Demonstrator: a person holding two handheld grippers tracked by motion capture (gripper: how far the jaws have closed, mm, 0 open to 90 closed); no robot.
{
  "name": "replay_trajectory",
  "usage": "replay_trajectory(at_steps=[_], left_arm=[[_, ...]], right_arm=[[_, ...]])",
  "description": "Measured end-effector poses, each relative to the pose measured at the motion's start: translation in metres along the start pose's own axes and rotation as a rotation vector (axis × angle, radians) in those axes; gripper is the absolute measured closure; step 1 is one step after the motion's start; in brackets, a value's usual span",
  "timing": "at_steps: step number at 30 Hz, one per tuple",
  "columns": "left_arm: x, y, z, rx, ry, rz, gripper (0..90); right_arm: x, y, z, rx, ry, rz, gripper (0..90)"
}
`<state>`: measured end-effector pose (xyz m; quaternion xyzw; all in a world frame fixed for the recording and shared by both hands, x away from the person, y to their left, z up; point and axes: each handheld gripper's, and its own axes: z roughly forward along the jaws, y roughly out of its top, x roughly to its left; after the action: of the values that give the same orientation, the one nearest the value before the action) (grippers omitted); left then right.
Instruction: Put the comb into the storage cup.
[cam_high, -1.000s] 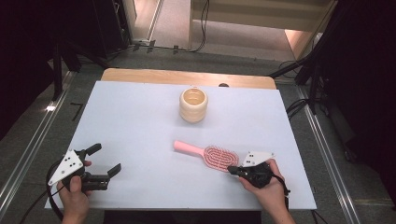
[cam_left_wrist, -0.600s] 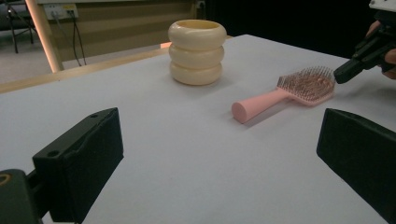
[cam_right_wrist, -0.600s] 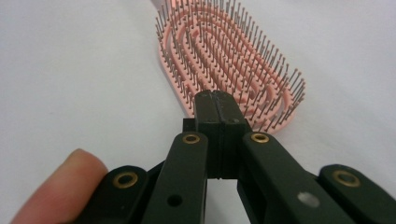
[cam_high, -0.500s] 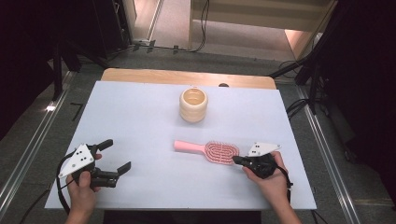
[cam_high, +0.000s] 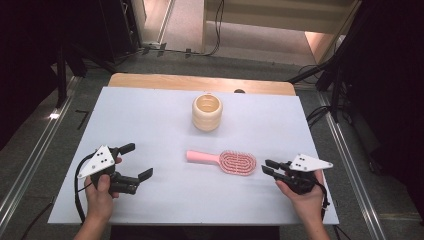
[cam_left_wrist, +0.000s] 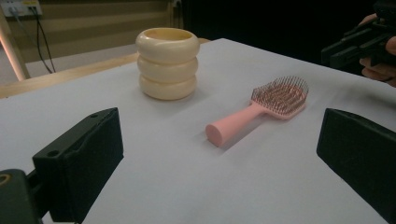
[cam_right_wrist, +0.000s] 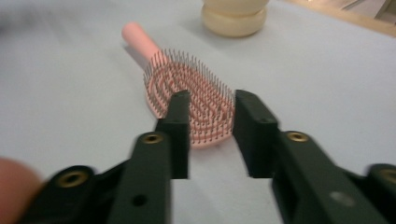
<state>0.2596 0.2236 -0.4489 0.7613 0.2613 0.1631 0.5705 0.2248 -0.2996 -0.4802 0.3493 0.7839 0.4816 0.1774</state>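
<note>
Pink hairbrush (cam_high: 223, 161) was laid mid-surface, cream cup (cam_high: 206, 112) nearer the far edge. Left gripper (cam_high: 133, 162) was held spread wide, empty; right gripper (cam_high: 269, 167) slightly parted, empty, just beside the brush head.

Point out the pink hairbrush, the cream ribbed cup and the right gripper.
pink hairbrush (cam_high: 238, 162), high view, on the bristle head.
cream ribbed cup (cam_left_wrist: 167, 65), left gripper view, on the middle ring of its side.
right gripper (cam_high: 268, 167), high view, midway between its fingertips, just right of the brush head.
</note>
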Motion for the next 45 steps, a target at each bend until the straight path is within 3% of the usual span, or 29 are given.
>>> replay_trajectory(at_steps=[4, 10, 13, 15, 27, 32, 35, 45], left_arm=[[-0.001, 0.004, 0.007, 0.005, -0.013, 0.005, 1.1], [-0.001, 0.007, 0.015, 0.009, -0.021, -0.005, 1.1], [0.000, 0.009, 0.019, 0.010, -0.026, -0.005, 1.2], [0.000, 0.010, 0.021, 0.009, -0.030, -0.005, 1.2], [-0.001, 0.020, 0.036, 0.029, -0.057, 0.011, 1.2], [-0.002, 0.026, 0.042, 0.032, -0.060, 0.020, 1.4], [-0.002, 0.029, 0.048, 0.042, -0.041, 0.027, 8.2], [-0.003, 0.037, 0.069, 0.071, -0.076, 0.050, 8.2]], right_arm=[[-0.007, -0.004, -0.015, -0.097, -0.027, 0.053, 27.6], [-0.009, -0.009, -0.021, -0.125, -0.077, 0.077, 0.0], [-0.009, -0.011, -0.022, -0.144, -0.101, 0.086, 0.0], [-0.010, -0.012, -0.023, -0.157, -0.086, 0.097, 0.0], [-0.016, -0.021, -0.031, -0.193, -0.123, 0.118, 0.0], [-0.017, -0.022, -0.031, -0.190, -0.117, 0.124, 0.0], [-0.018, -0.022, -0.031, -0.193, -0.116, 0.124, 0.0], [-0.016, -0.022, -0.032, -0.195, -0.113, 0.111, 0.0]])
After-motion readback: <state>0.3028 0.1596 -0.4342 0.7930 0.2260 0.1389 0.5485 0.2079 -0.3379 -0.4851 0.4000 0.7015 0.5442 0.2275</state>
